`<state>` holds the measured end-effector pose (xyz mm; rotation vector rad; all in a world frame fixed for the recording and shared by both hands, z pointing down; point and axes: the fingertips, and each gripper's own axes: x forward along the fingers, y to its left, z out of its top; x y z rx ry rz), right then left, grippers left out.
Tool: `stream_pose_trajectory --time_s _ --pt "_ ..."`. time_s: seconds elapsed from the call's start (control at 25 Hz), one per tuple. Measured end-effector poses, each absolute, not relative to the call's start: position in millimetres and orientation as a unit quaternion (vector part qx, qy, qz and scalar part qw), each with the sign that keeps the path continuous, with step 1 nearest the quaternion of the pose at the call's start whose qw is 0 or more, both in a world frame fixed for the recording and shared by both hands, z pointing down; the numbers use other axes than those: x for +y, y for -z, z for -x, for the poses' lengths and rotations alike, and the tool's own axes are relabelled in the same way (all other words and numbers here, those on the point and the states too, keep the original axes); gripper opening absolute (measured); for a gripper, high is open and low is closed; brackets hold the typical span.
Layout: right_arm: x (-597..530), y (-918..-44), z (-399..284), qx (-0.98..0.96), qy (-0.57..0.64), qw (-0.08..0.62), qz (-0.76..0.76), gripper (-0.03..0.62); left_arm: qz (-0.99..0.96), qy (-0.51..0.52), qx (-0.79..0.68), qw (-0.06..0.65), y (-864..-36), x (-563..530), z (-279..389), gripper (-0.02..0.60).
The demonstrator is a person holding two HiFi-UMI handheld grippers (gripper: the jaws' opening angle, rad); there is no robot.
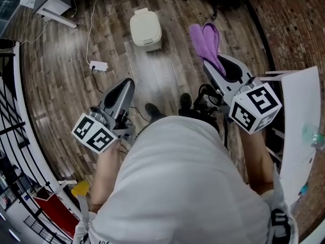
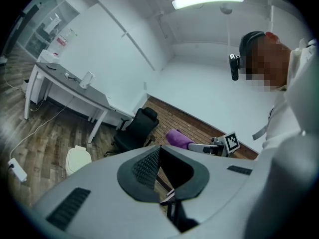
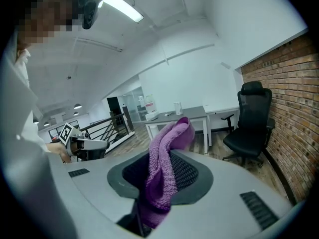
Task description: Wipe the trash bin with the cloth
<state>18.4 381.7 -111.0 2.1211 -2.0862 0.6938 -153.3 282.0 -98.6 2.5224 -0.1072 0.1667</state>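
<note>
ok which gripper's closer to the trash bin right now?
Left, judging by the head view. The left gripper hangs short of the trash bin, slightly to its left, empty. The right gripper, shut on the purple cloth, sits farther off to the bin's right.

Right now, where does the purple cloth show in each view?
Head view: upper right of centre, purple cloth in the right gripper.
Left gripper view: small, right of centre.
Right gripper view: centre, clamped in that gripper.
Shared landmark: brick wall.
</note>
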Motion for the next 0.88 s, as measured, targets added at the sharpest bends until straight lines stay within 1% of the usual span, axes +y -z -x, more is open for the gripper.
stream_pose_trajectory --time_s 0.32,0.88 --pt "392 101 -28 -0.667 -0.248 0.055 -0.7 0.105 -0.947 -0.083 -0.032 0.307 92 283 140 0.003" --pt "381 100 -32 -0.666 -0.239 0.058 -0.704 0.101 -0.943 -0.101 -0.023 0.315 81 286 135 0.003"
